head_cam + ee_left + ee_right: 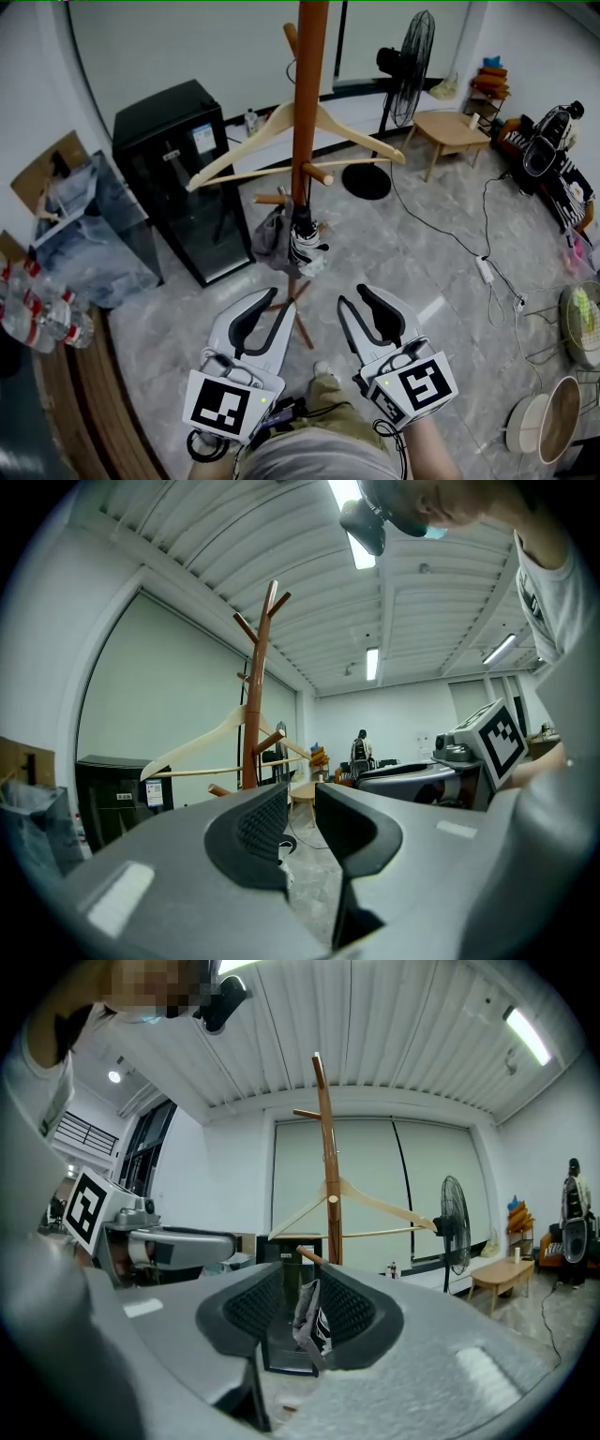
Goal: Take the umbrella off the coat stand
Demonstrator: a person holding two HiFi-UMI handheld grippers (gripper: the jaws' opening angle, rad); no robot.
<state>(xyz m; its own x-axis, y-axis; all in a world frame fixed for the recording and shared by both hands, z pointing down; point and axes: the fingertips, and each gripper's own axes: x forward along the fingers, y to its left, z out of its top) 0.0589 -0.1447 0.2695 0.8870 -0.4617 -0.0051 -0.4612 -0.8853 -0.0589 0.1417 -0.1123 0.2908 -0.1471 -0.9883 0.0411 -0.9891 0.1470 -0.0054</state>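
In the head view the coat stand (309, 103) is rising through the upper middle of the frame. Its reddish wooden pole is carrying a pale hanger (366, 134) whose arms are spreading out to both sides. The umbrella (305, 242) is folded, dark with light patches. It is hanging low on the pole, just under a short peg near the centre of the frame. A grey cloth thing (270, 239), perhaps a bag, is hanging against its left side. Both grippers are sitting in the lower middle of the frame, below the umbrella and apart from it. The left gripper (267, 314) is pointing up toward the foot of the stand. In the left gripper view its jaws are standing a little apart with nothing in the narrow gap, and the coat stand (251, 733) is showing to the upper left of them. The right gripper (359, 302) is lying just beside the left one, on its right. Its jaws are likewise parted and clamping nothing. In the right gripper view the umbrella (317, 1321) is showing through their gap, farther off and untouched, with the pole directly above it. A black cabinet (173, 159) is standing at the left of the stand. A fan (410, 56) and a low wooden bench (450, 127) are standing at the upper right on the grey floor (412, 272).
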